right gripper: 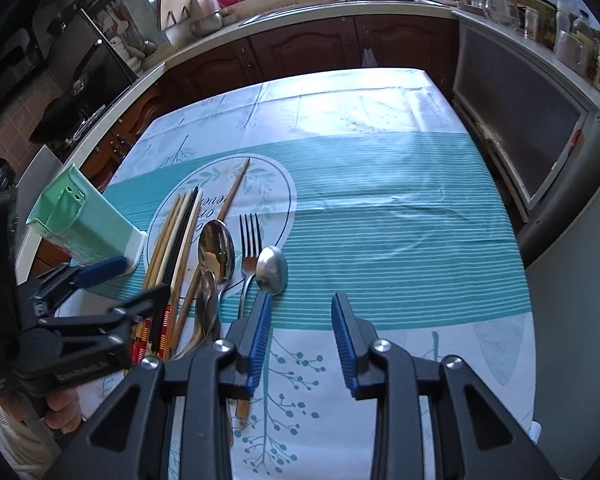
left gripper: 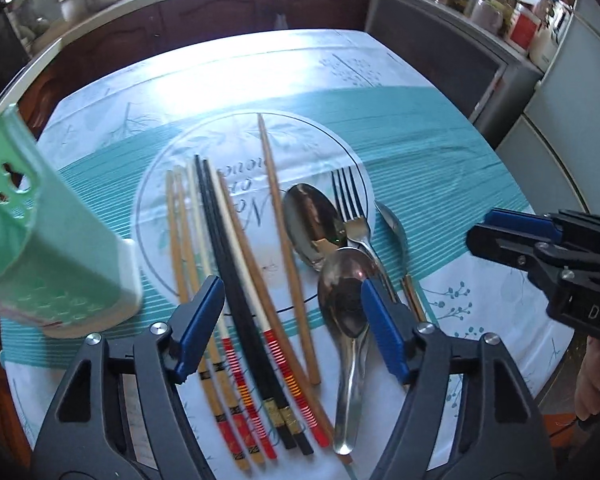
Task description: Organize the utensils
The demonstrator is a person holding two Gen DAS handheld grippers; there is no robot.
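Both grippers hover with jaws open and empty over a cloth-covered counter (right gripper: 400,208). The left gripper (left gripper: 292,328) hangs above the chopsticks (left gripper: 236,280), which lie side by side. Spoons (left gripper: 346,292) and a fork (left gripper: 350,208) lie just right of them. The right gripper (right gripper: 302,340) hangs near a spoon's bowl. A green holder (left gripper: 40,240) lies tipped at left.

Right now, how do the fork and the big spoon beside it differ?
The fork ends in four dark tines, while the big spoon has a broad, shiny oval bowl. The fork's head is narrow; the big spoon's is far wider. Both are metal and lie flat on the tablecloth, heads pointing away from both grippers.
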